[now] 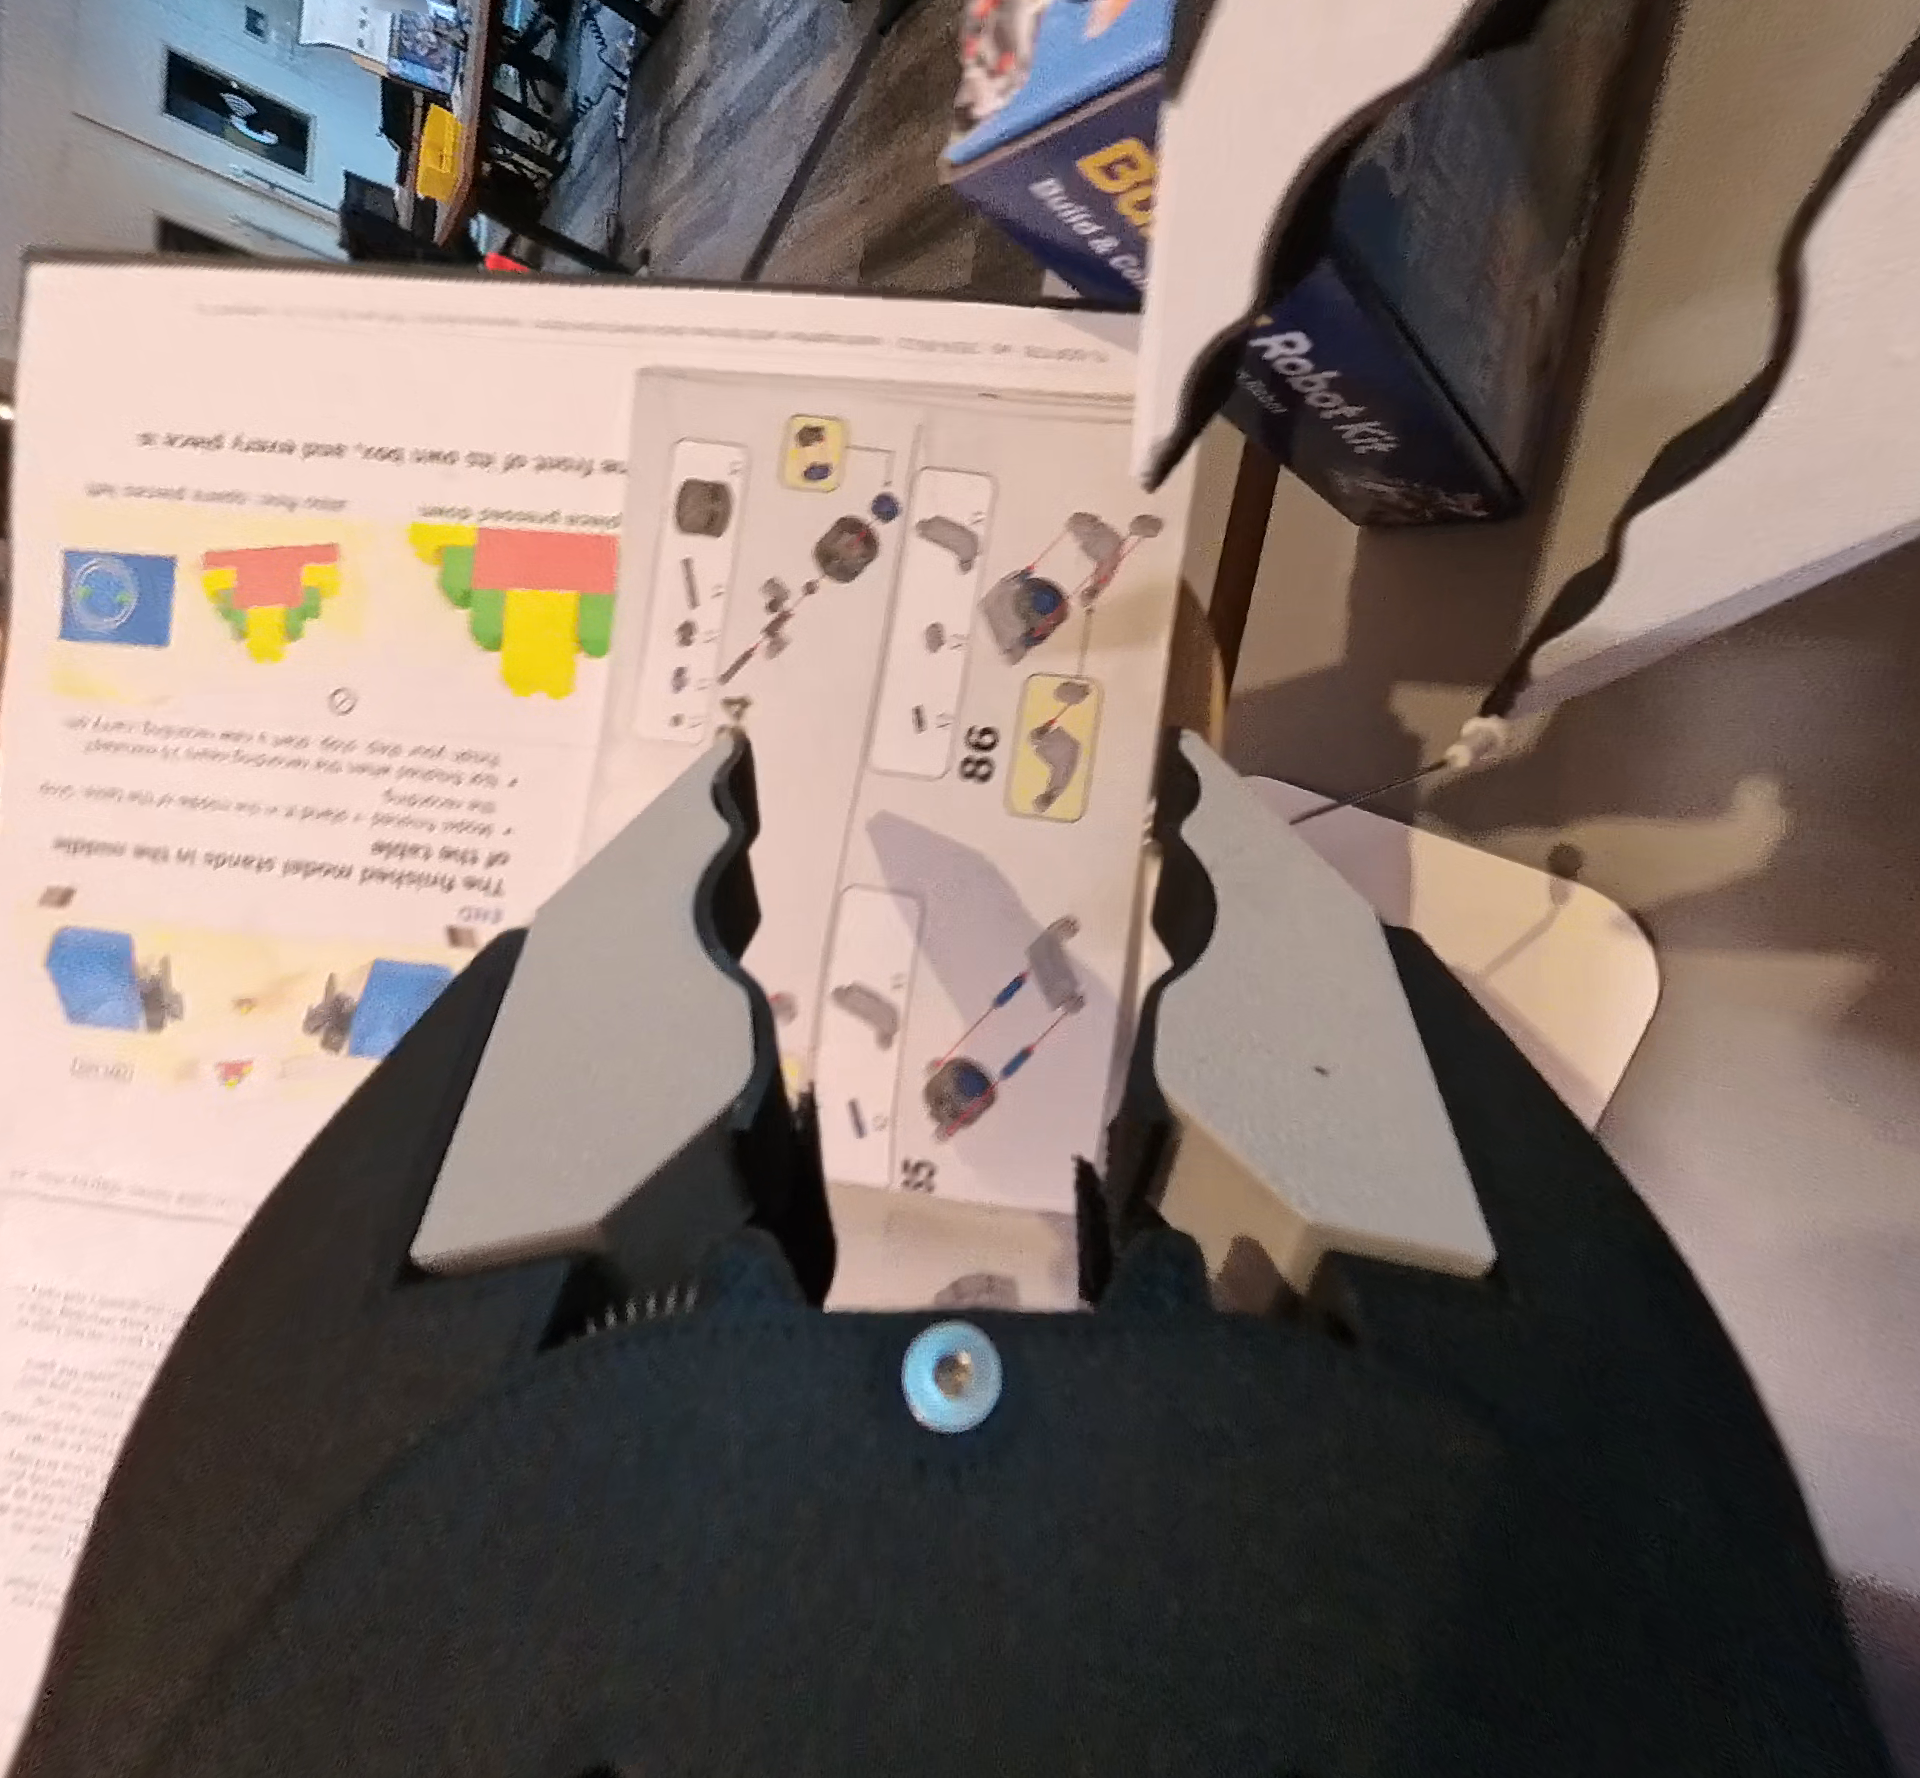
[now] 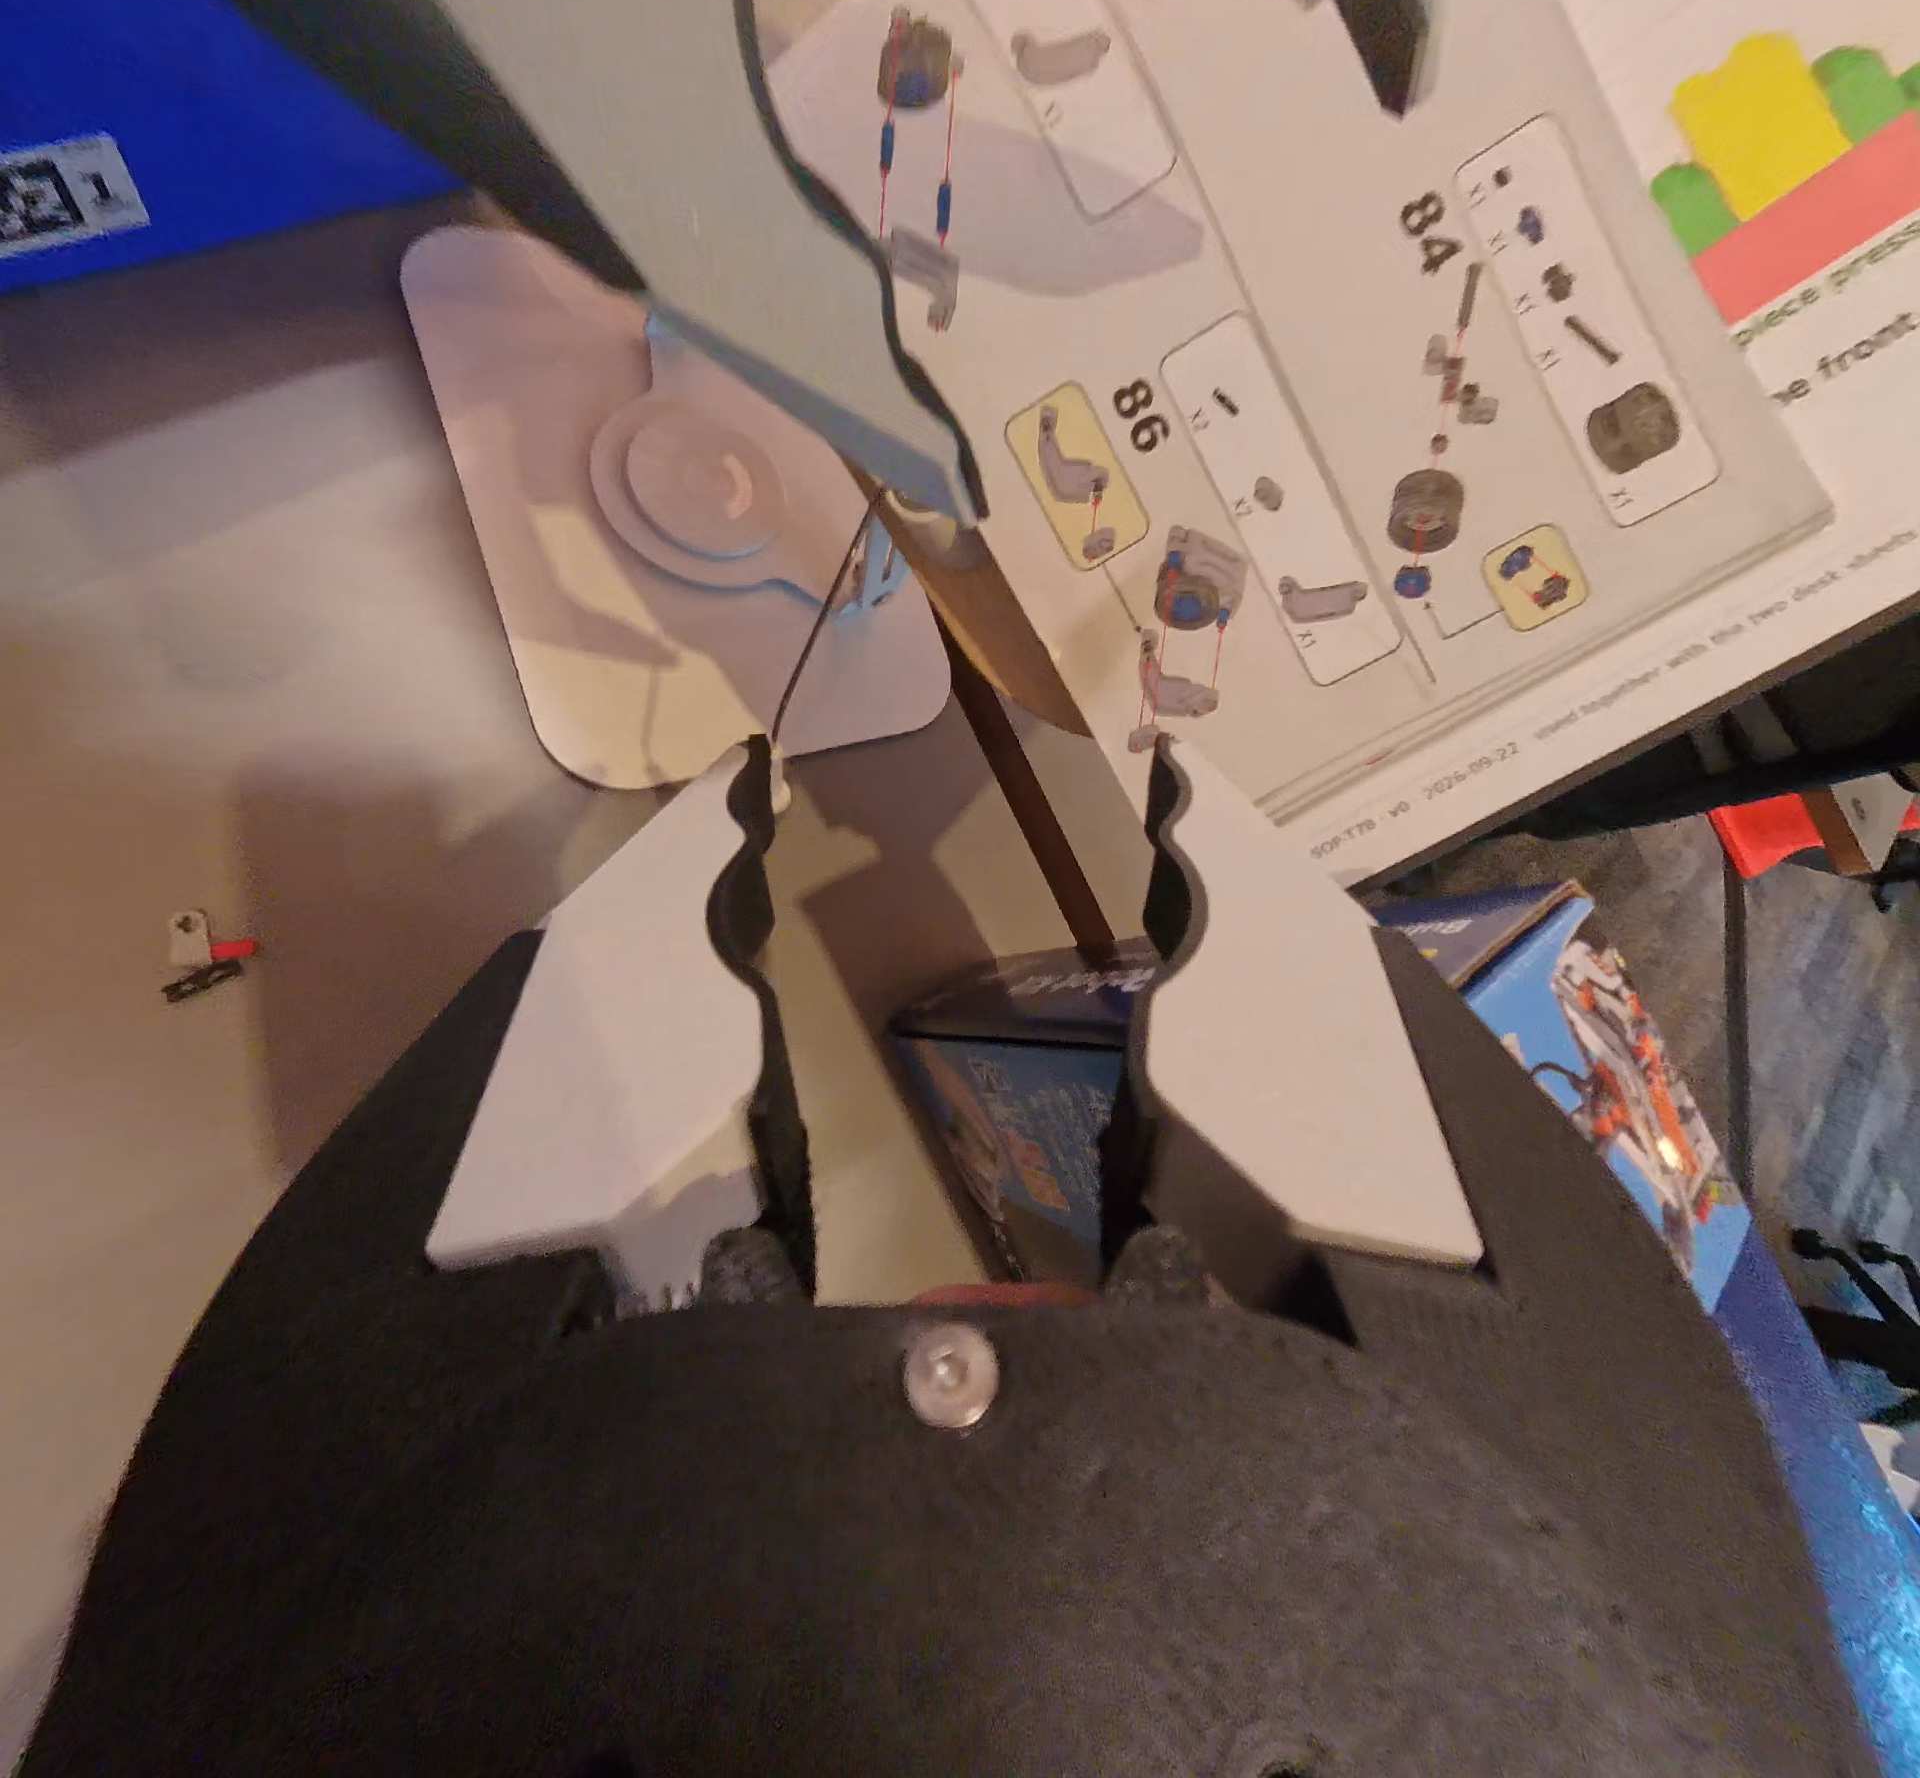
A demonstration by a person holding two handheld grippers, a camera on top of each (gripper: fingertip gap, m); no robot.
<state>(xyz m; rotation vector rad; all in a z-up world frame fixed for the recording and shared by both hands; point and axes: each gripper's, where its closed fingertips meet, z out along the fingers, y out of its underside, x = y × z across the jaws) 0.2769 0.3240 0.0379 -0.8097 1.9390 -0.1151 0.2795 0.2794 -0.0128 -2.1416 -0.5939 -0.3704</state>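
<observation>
Both hand-held grippers, left point(image 1: 951, 752) and right point(image 2: 961, 752), gape empty above the instruction booklet point(image 1: 997, 648): thin, limp paper, probably best pinched at an edge.

The left two-finger gripper point(image 1: 951, 752) has pale grey fingers with black wavy inner pads on a matte black body; the right two-finger gripper point(image 2: 956, 752) matches, off-white in its own view. The white paper instruction sheet point(image 1: 312, 378) carries red, yellow, green and blue brick drawings. The cardboard kit box point(image 1: 1382, 398) is dark navy — its lid bright blue, with orange and white artwork.
</observation>
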